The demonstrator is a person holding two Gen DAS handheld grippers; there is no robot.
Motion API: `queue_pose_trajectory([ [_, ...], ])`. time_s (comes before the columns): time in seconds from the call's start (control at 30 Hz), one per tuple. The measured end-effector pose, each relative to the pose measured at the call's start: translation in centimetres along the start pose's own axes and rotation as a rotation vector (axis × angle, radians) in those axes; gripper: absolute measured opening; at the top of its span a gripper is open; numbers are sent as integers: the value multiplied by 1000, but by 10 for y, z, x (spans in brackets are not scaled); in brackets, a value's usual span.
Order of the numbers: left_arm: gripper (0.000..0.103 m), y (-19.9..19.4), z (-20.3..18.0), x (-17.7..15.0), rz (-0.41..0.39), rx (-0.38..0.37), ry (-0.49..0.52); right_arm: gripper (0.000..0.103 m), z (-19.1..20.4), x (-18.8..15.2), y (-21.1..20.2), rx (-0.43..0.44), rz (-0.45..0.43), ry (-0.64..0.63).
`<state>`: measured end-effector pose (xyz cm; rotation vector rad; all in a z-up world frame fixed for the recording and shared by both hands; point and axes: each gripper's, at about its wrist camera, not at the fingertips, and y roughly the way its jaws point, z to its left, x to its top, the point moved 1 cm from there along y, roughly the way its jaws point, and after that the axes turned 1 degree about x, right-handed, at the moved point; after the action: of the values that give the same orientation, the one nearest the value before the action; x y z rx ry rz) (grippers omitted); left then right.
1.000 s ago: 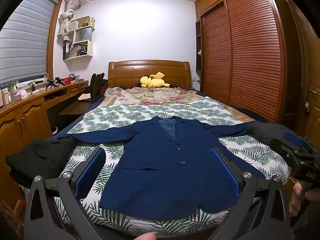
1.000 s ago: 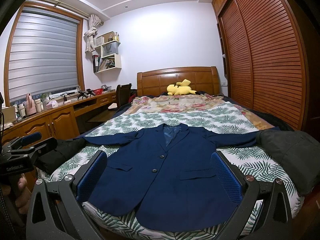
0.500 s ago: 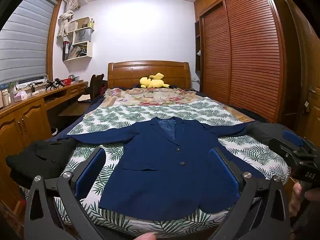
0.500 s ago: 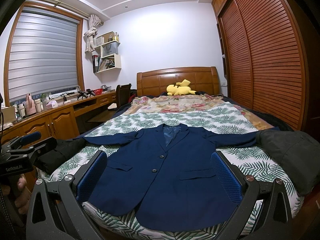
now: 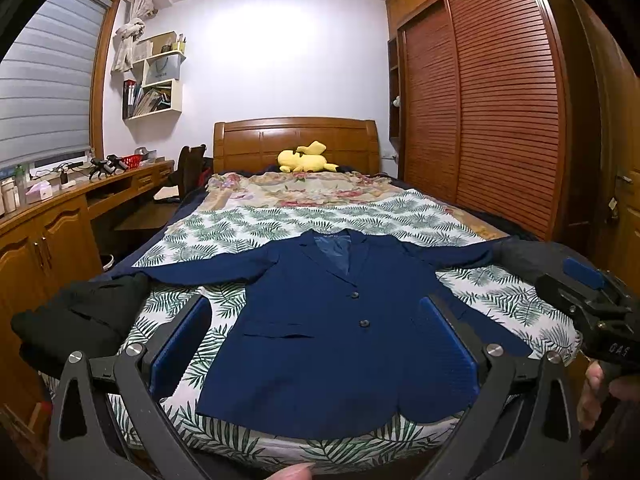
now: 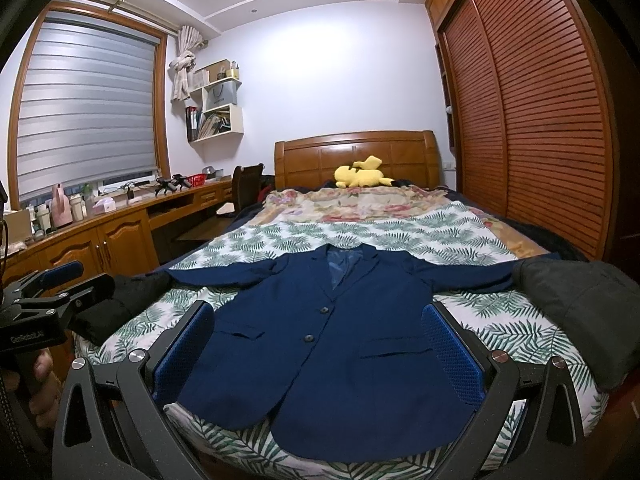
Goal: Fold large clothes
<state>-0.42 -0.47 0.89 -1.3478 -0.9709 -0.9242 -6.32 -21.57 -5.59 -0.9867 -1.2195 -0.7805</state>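
A navy blue jacket (image 5: 332,332) lies flat and face up on the bed (image 5: 280,216), sleeves spread, collar toward the headboard. Beside each sleeve end lies a dark garment (image 6: 580,312). Both the left gripper (image 5: 316,344) and the right gripper (image 6: 320,348) hover above the jacket's hem, jaws spread wide and empty. A yellow plush toy (image 5: 306,158) rests beyond the jacket, by the headboard.

The jacket (image 5: 340,320) is navy blue with dark buttons. The bedspread (image 5: 280,220) is white with green leaves; the blanket (image 5: 304,188) is beige with flowers. The plush toy (image 5: 306,158) is yellow. The wardrobe (image 5: 492,120) is reddish brown.
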Motion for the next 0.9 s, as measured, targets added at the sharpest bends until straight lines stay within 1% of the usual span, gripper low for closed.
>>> queue_pose_trajectory([
  [0.17,103,14,9,-6,34,1,-15,103,0,-1,7,9,24,-5],
  [0.27,103,23,16,-12,55,15,-16,103,0,-1,13,17,37,-14],
  [0.47,103,42,32,-24,102,28,-37,103,2,-1,31,-4,76,-53],
  [0.57,103,49,39,-30,131,24,-43,103,-2,-3,44,-4,104,-51],
  [0.73,103,58,46,-43,154,22,-43,103,-10,-9,69,-8,168,-43],
  [0.9,103,75,59,-58,200,33,-62,103,-7,-10,101,11,194,-68],
])
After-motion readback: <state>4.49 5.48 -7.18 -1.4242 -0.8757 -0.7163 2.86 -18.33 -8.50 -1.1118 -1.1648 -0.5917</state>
